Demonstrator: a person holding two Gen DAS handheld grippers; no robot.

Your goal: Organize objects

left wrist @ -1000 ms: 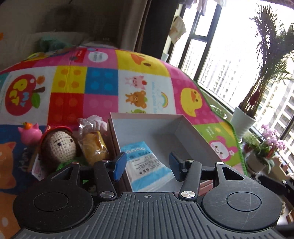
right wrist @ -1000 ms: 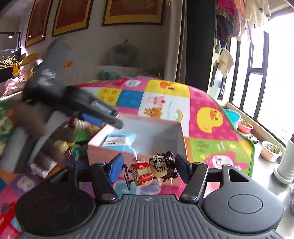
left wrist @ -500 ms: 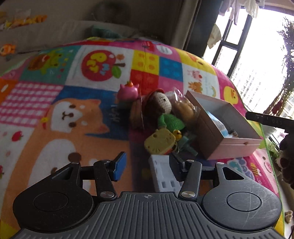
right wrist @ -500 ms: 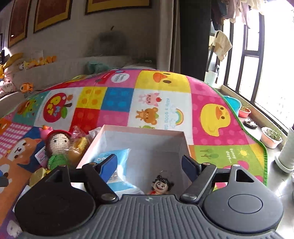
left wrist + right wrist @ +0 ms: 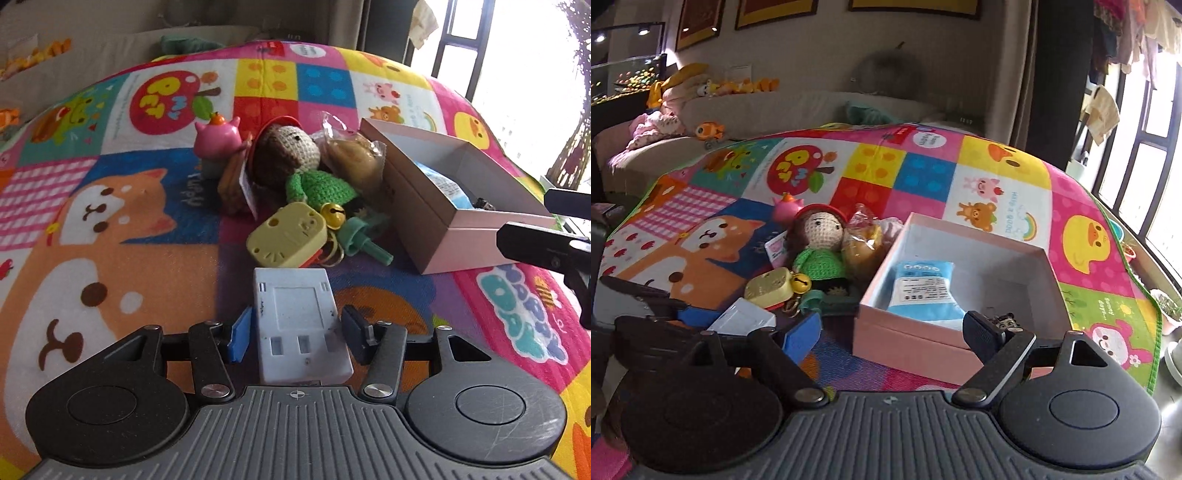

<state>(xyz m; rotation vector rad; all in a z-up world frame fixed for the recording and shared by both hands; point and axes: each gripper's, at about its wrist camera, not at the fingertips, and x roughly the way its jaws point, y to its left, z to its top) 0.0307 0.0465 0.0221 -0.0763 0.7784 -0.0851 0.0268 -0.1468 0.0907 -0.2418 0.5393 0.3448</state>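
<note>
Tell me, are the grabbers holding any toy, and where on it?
No toy is held. The left gripper straddles the white block at its long sides, not clearly pinching. The right gripper is opening, empty.

A bright patchwork play mat (image 5: 923, 173) covers the floor — framed pictures (image 5: 701, 22) hang on the beige wall, daylight floods tall dark-framed windows (image 5: 1145, 122).

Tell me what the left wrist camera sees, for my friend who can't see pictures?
The left gripper has its fingers either side of a flat white plastic piece on a colourful play mat. Beyond it lie a crochet doll, a yellow toy and an open pink box.
</note>
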